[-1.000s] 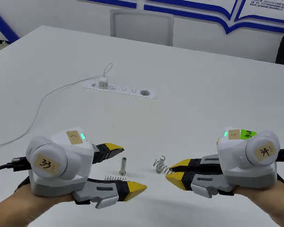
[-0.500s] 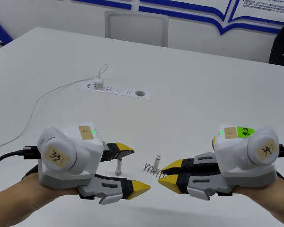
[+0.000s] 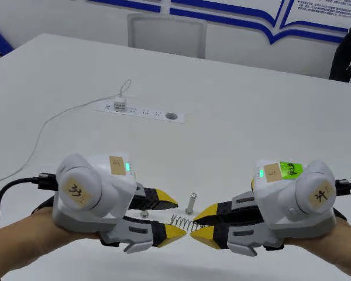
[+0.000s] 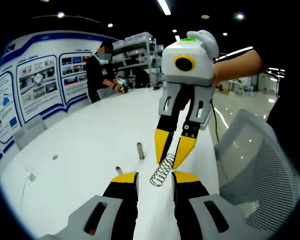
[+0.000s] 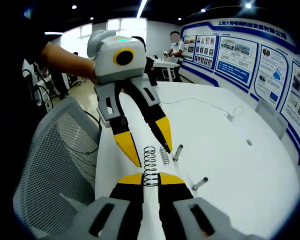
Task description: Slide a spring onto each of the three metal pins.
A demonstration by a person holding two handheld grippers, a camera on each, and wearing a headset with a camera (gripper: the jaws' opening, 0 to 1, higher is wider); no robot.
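Note:
My right gripper point(image 3: 193, 226) point(image 5: 151, 179) is shut on one end of a thin wire spring point(image 3: 183, 222) point(image 5: 150, 165), which points straight out from its yellow tips. My left gripper point(image 3: 181, 216) point(image 4: 156, 177) faces it, open, and the spring's free end point(image 4: 157, 177) lies between its spread jaws. Just behind the spring, a short metal pin point(image 3: 191, 202) point(image 5: 177, 152) stands upright on the white table. A second pin point(image 3: 144, 214) point(image 5: 200, 183) lies close by, partly hidden under the left gripper. Another small spring point(image 5: 164, 155) rests on the table beside the upright pin.
A white power strip point(image 3: 143, 111) with a plugged charger point(image 3: 120, 105) and a trailing cable sits mid-table. A grey chair point(image 3: 167, 32) stands at the far edge and a mesh chair point(image 5: 55, 165) at the near side. A person point(image 4: 102, 70) stands in the background.
Both grippers have closed in on each other until their tips nearly meet. The spring that lay by the upright pin is now in the right gripper.

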